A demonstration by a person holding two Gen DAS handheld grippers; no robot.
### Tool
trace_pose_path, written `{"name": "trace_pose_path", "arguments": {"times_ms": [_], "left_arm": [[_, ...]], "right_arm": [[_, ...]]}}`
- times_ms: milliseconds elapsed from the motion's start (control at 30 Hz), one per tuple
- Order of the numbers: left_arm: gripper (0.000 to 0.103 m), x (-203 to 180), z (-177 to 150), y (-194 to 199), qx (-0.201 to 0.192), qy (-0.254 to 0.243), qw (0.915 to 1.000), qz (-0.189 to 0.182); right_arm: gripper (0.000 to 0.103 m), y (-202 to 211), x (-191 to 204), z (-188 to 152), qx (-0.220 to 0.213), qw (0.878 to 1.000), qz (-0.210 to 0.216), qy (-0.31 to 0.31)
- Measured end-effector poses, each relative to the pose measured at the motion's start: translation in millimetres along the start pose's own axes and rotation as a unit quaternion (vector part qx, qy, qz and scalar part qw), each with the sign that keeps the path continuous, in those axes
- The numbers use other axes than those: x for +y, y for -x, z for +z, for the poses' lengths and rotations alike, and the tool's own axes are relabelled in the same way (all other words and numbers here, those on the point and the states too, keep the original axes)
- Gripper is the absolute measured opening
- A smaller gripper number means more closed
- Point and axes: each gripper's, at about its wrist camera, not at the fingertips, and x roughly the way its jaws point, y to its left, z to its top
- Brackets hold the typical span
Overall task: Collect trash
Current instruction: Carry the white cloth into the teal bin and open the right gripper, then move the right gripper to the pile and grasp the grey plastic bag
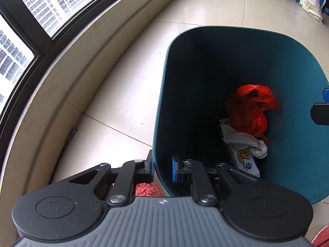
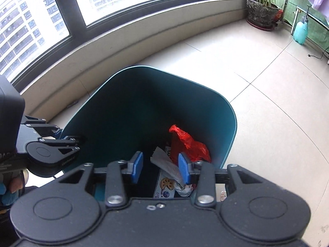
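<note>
A dark teal trash bin (image 1: pixel 236 47) stands on the tiled floor; it also shows in the right wrist view (image 2: pixel 144 94). Inside lie a crumpled red plastic bag (image 1: pixel 250 111), a white crumpled tissue (image 1: pixel 246 142) and a printed snack wrapper (image 1: pixel 244 164). My left gripper (image 1: pixel 162 167) straddles the bin's near wall, one finger outside and one inside, and looks clamped on it. My right gripper (image 2: pixel 160 167) is open and empty above the bin, over the tissue (image 2: pixel 166 164), wrapper (image 2: pixel 166 187) and red bag (image 2: pixel 189 144). The left gripper (image 2: pixel 78 139) shows at the bin's left rim.
A curved window ledge (image 1: pixel 67 65) runs along the left. A red fuzzy mat (image 1: pixel 148 188) lies under the bin. A potted plant (image 2: pixel 261 10) and a turquoise spray bottle (image 2: pixel 301 30) stand far right. A white bag (image 1: pixel 310 4) sits at the far floor.
</note>
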Motion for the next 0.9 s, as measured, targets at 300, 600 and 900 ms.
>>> {"name": "trace_pose_path", "arguments": {"times_ms": [300, 600, 900], "left_arm": [[0.015, -2.4, -0.5, 0.6, 0.0, -0.001, 1.0, 0.006], [0.015, -4.1, -0.8, 0.3, -0.001, -0.004, 0.9999, 0.011], [0.015, -2.8, -0.6, 0.9, 0.0, -0.001, 1.0, 0.008]], "right_arm": [[0.043, 54.2, -37.5, -30.7, -0.028, 0.998, -0.012, -0.048], [0.055, 50.8, -91.5, -67.5, -0.015, 0.991, -0.054, -0.119], [0.068, -27.4, -144.2, -115.8, 0.072, 0.978, -0.088, -0.175]]}}
